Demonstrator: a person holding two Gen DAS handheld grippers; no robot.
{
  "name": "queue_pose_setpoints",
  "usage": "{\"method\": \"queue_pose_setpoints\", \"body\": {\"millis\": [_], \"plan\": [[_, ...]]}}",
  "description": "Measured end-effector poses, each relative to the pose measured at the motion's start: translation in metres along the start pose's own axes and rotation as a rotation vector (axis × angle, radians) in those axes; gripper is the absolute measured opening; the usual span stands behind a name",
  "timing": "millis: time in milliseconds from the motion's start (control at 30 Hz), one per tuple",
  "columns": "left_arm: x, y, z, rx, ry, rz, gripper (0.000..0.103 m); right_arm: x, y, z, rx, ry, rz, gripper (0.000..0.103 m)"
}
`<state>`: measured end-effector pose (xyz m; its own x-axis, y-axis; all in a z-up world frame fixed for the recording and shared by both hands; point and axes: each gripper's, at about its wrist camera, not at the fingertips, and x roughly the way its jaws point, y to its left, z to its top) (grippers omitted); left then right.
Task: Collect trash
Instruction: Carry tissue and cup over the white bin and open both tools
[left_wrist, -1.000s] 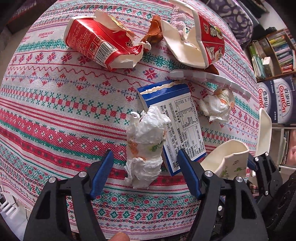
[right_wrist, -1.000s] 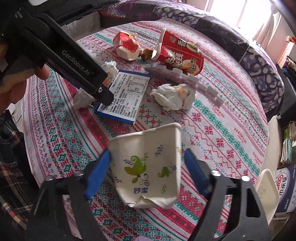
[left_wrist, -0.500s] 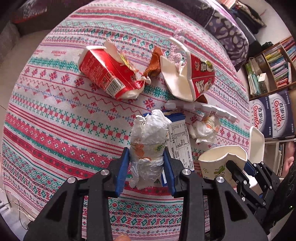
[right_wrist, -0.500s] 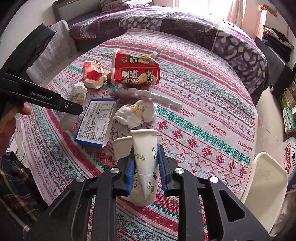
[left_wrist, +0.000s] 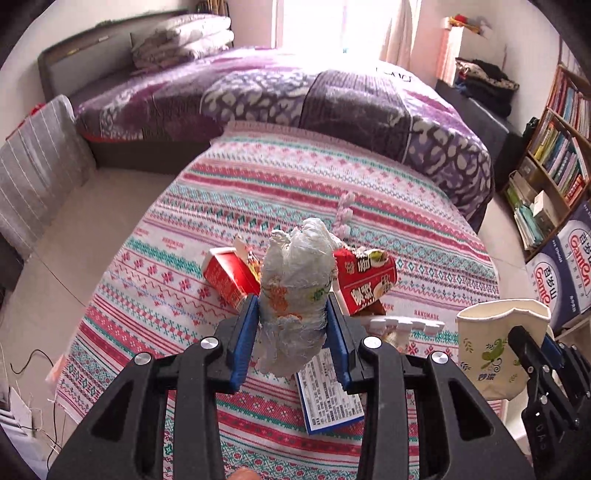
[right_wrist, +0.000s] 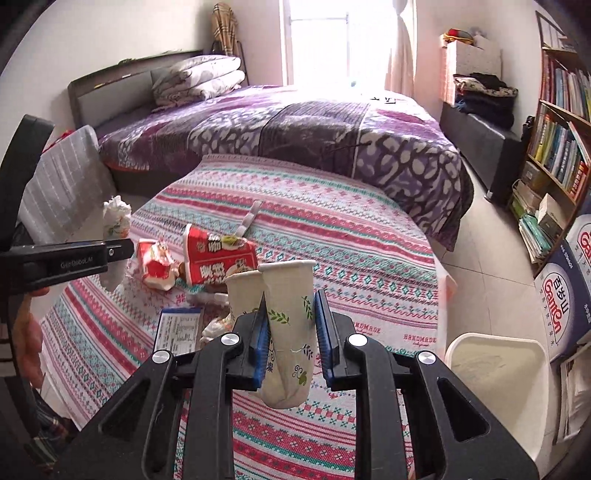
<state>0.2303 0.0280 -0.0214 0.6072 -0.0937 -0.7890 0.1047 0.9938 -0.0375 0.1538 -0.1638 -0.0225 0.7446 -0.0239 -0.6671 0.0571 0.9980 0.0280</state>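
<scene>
My left gripper (left_wrist: 291, 317) is shut on a crumpled white tissue wad (left_wrist: 295, 291) and holds it above the patterned tablecloth (left_wrist: 207, 206). My right gripper (right_wrist: 288, 321) is shut on a squashed paper cup (right_wrist: 286, 314) with green leaf prints, also off the table; the same cup (left_wrist: 495, 350) shows at the right of the left wrist view. On the cloth lie a torn red carton (right_wrist: 155, 264), a red noodle cup (right_wrist: 218, 258), a blue-edged label card (right_wrist: 177, 328), a white plastic strip (left_wrist: 402, 325) and a second tissue wad (right_wrist: 216, 326).
A white bin (right_wrist: 495, 373) stands on the floor right of the table. Behind the table is a bed with a purple quilt (right_wrist: 314, 133). A bookshelf (right_wrist: 557, 122) and blue printed boxes (right_wrist: 565, 295) line the right wall. A person's hand (right_wrist: 31, 339) shows at left.
Both grippers closed, the left on the tissue wad and the right on the paper cup, flattening it. Both then rose off the table and tilted up, bringing the bed and window into view.
</scene>
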Motion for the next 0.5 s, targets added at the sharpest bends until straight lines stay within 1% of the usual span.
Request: {"method": "queue_pose_setpoints", "body": {"millis": [133, 367, 500], "plan": [[-0.013, -0.015, -0.001, 0.022, -0.092, 0.039, 0.036, -0.007, -0.012, 0.005, 0.048, -0.039, -0.054, 0.021], [-0.029, -0.053, -0.009, 0.09, -0.194, 0.053, 0.036, -0.017, -0.033, 0.007, 0.126, -0.079, -0.12, 0.021], [-0.035, -0.072, -0.011, 0.113, -0.227, 0.049, 0.036, -0.021, -0.045, 0.006, 0.157, -0.094, -0.16, 0.021]]}}
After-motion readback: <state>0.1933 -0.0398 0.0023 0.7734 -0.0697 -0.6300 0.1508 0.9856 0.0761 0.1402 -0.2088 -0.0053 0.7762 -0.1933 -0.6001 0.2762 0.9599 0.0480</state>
